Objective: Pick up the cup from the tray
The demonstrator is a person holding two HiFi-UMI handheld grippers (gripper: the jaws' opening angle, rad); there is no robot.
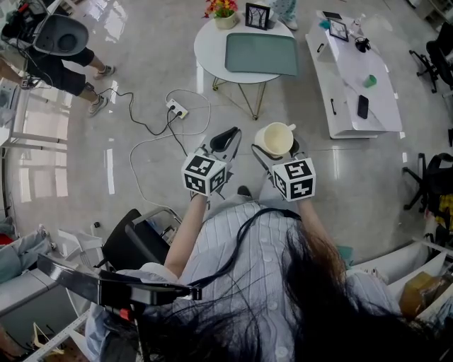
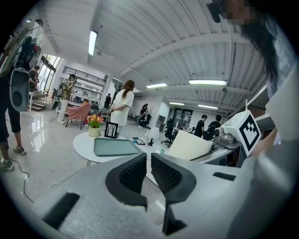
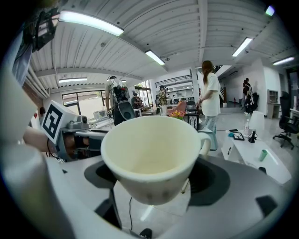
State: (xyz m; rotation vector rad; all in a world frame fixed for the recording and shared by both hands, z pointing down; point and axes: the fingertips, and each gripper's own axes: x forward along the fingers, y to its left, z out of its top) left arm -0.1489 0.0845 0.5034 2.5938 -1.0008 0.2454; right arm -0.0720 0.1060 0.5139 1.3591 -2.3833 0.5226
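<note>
A cream cup with a handle is held off the floor between the jaws of my right gripper, which is shut on it. In the right gripper view the cup fills the middle, its mouth open toward the camera and its inside empty. The green tray lies on the round white table further ahead, with nothing on it. My left gripper hangs beside the right one, its black pads nearly touching and nothing between them. The tray also shows in the left gripper view.
A flower pot and a framed picture stand at the round table's far edge. A long white table with small items is at the right. A power strip and cables lie on the floor. A person stands at the left.
</note>
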